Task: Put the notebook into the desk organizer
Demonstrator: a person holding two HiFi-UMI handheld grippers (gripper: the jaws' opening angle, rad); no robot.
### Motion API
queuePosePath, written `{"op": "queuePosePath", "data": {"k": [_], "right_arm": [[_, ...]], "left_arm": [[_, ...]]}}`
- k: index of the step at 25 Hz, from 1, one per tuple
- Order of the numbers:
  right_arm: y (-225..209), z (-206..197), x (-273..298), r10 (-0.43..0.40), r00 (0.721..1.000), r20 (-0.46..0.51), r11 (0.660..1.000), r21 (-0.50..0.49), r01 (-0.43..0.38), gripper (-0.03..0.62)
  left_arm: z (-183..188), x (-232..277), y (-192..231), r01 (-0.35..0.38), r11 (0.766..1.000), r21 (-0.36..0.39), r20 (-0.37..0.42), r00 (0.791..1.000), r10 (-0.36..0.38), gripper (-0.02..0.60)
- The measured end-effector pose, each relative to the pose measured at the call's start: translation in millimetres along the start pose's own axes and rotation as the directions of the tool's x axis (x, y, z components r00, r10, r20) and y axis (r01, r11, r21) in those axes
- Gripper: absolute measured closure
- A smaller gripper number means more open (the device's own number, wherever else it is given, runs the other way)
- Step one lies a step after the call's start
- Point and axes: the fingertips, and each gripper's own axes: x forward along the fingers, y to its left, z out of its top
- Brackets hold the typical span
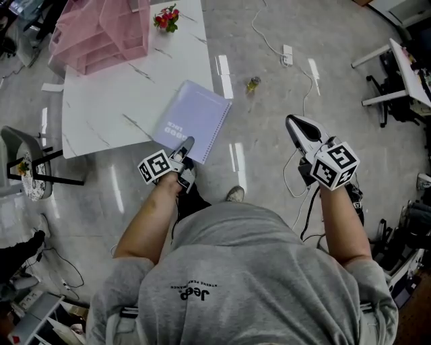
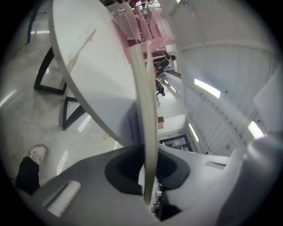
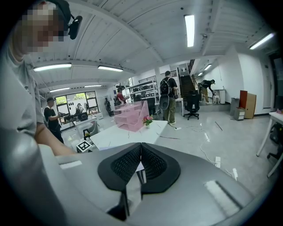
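Note:
A lavender spiral notebook [image 1: 192, 120] lies on the near right corner of the white table [image 1: 114, 94] and overhangs its edge. My left gripper [image 1: 187, 145] is at the notebook's near edge and shut on it. In the left gripper view the notebook [image 2: 148, 110] runs edge-on out from between the pads of my left gripper [image 2: 148, 170]. The pink desk organizer [image 1: 104, 30] stands at the table's far left, apart from the notebook. My right gripper [image 1: 294, 122] is held off to the right over the floor, shut and empty [image 3: 140, 154].
A small pot of flowers [image 1: 166, 18] stands on the table beside the organizer. A chair [image 1: 27, 168] is left of the table. A white cable [image 1: 303, 101] trails over the floor. Desks [image 1: 404, 67] stand at the right. People [image 3: 168, 95] stand far off.

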Motion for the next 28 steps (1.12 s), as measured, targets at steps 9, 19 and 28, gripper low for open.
{"op": "queuePosePath", "data": {"k": [9, 19, 28], "right_arm": [[11.0, 43.8, 31.1, 0.055, 0.997, 0.053, 0.998, -0.034, -0.053, 0.592], [15.8, 131.3, 105.2, 0.109, 0.988, 0.112, 0.991, -0.086, -0.099, 0.592], [48.4, 189.5, 202.3, 0.164, 0.979, 0.125, 0.981, -0.125, -0.149, 0.592]], "left_arm": [[66.5, -35.5, -92.1, 0.083, 0.990, 0.117, 0.036, 0.996, -0.088, 0.492], [209.0, -86.3, -193.9, 0.152, 0.958, 0.241, 0.201, 0.959, -0.202, 0.492], [362.3, -124.4, -240.7, 0.137, 0.932, 0.335, 0.331, 0.909, -0.252, 0.492]]}}
